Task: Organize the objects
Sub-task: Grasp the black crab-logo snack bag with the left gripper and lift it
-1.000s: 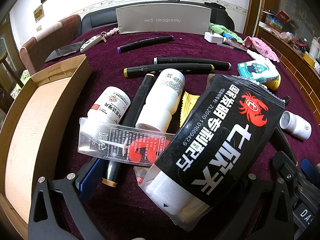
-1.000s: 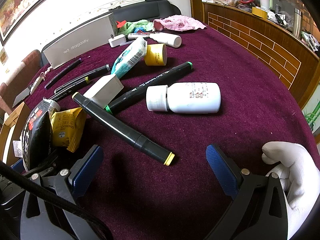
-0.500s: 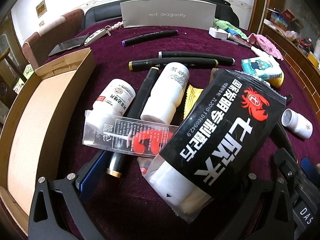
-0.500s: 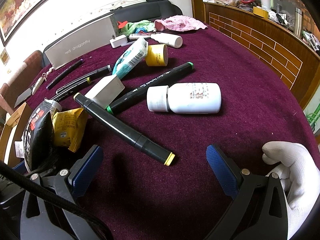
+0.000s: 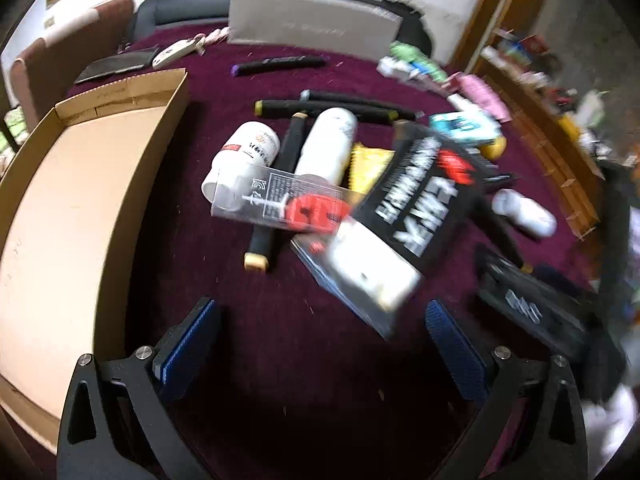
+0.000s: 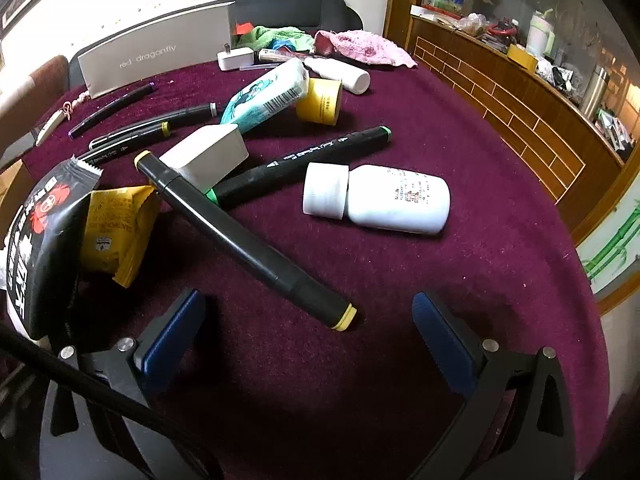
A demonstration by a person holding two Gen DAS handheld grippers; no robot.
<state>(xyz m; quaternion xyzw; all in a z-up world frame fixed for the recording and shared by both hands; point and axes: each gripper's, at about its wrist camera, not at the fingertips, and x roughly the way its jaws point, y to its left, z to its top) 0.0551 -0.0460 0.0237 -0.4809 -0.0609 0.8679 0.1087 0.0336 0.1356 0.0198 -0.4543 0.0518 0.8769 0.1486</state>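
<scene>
Cluttered maroon tablecloth, wood-panelled room.

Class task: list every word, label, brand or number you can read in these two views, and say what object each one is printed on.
"red dragonfly": on the long grey cardboard box at the table's far edge.
Black snack packet with a red crab logo: large white Chinese characters, too skewed to read here, blurred in the left view.
Yellow foil sachet: print too small.
Black green-capped marker: white script, unreadable.
White pill bottle: label too small.
</scene>
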